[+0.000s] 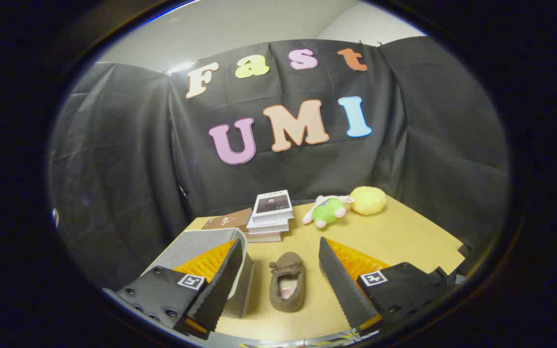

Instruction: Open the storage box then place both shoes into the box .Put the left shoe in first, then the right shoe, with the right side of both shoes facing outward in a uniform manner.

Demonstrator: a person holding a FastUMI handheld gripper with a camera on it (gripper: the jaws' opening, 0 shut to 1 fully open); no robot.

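**Gripper view: claw wide open above one slipper**

The gripper view looked down along the claw [278, 280] onto a tan wooden desk [404, 237]. The two fingers stood spread far apart and pressed on nothing — the claw was open and held no object.

Between the fingers, on the bare desk, lay a brown suede moccasin slipper with a small bow on its upper [286, 281]. It lay lengthwise along the line of the fingers, its opening facing up, apart from both of them.

Just beside the slipper, behind the left finger, stood a grey fabric storage box [196, 244]. That finger covered much of it, so whether its lid was open could not be told.

Beyond the slipper, a short stack of white books with a pictured cover on top [271, 215] rested toward the back of the desk, and a flat brown book [227, 220] lay touching the stack on the box's side. Further across — well apart from the slipper — a green and white plush toy [328, 210] lay against a round yellow fuzzy ball [368, 200]. Black cloth hung behind the desk.
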